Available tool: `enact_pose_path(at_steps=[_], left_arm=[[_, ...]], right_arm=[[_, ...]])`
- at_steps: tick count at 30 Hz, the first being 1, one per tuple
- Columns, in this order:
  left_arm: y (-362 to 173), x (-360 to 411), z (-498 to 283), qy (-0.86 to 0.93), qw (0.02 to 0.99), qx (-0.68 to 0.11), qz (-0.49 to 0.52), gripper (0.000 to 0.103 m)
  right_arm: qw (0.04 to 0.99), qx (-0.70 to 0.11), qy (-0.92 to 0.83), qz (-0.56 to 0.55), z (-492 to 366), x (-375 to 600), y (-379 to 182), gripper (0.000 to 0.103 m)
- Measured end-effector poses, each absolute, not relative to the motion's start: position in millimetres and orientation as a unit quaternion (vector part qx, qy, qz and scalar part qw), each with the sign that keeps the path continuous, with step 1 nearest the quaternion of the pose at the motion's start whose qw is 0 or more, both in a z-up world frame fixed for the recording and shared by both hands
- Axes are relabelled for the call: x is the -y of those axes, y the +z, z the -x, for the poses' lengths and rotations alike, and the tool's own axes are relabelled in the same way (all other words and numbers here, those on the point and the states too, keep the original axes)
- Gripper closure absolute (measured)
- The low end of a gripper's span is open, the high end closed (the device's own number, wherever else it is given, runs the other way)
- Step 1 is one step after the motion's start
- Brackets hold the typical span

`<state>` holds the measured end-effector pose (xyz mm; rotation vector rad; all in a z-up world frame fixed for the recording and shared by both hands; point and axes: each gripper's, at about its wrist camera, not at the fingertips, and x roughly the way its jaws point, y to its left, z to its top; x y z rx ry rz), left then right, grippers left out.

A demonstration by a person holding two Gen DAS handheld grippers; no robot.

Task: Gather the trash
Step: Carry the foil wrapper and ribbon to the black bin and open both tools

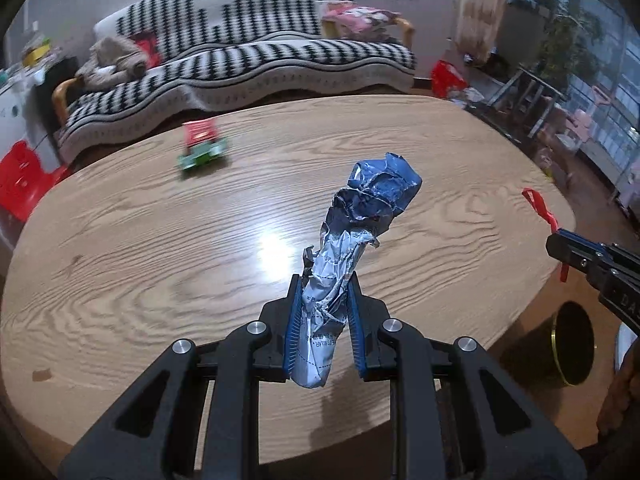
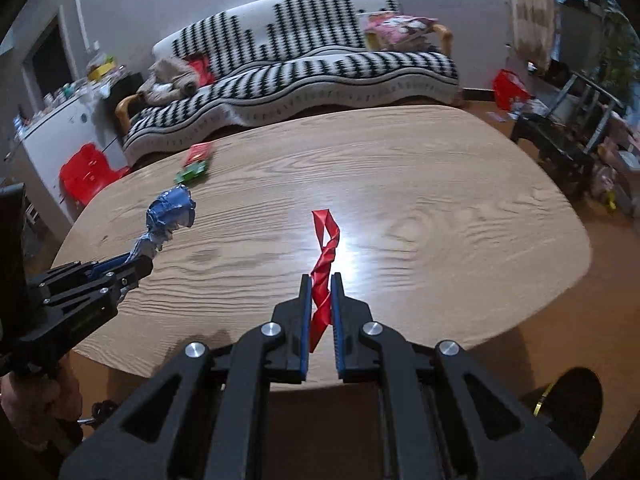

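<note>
Left gripper (image 1: pixel 324 280): clamped tight on the crumpled blue wrapper (image 1: pixel 360 232), blue pads squeezing its lower end from both sides. It's held up over the near part of the table.

Blue wrapper: sticks up and forward out of the jaws, with the scrunched blue bit at the top and a silvery printed part down between the pads. In the right wrist view it's at the left (image 2: pixel 170 214), poking out of the left gripper (image 2: pixel 146 262).

Right gripper (image 2: pixel 320 280): closed on a twisted red ribbon (image 2: pixel 325 252), which runs up between the pads and pokes out past the tips, above the table. From the left wrist view you only catch its tip at the right edge (image 1: pixel 554 240), red ribbon (image 1: pixel 540 204) sticking out.

Wooden table (image 1: pixel 160 220): oval, light wood grain, glare spot in the middle.

Red-and-green packet (image 1: pixel 202 146): lying on the far left part of the table, well apart from both grippers, pretty blurry.

Dark round bin (image 1: pixel 572 344): on the floor just off the table's near right edge.

Sofa (image 1: pixel 248 52): black-and-white patterned cover, behind the table.
</note>
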<state>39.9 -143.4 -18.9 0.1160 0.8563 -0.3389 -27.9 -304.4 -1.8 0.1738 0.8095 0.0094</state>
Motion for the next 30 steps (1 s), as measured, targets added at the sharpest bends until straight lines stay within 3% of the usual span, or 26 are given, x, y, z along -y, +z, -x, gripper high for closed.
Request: enact_pose_path(at_steps=[15, 23, 30], left_arm=[[-47, 368, 19, -0.354, 0.841, -0.402, -0.075, 0.082], [-104, 501, 82, -0.458, 0.756, -0.46, -0.082, 0.082], [-170, 571, 124, -0.503, 0.675, -0.53, -0.097, 0.082]], right_arm=[[0.892, -0.373, -0.179, -0.181, 150, 535, -19, 0.093], [0.823, -0.426, -0.257, -0.273, 232, 647, -71, 0.093], [0.779, -0.459, -0.288, -0.316, 261, 692, -112, 0.093]])
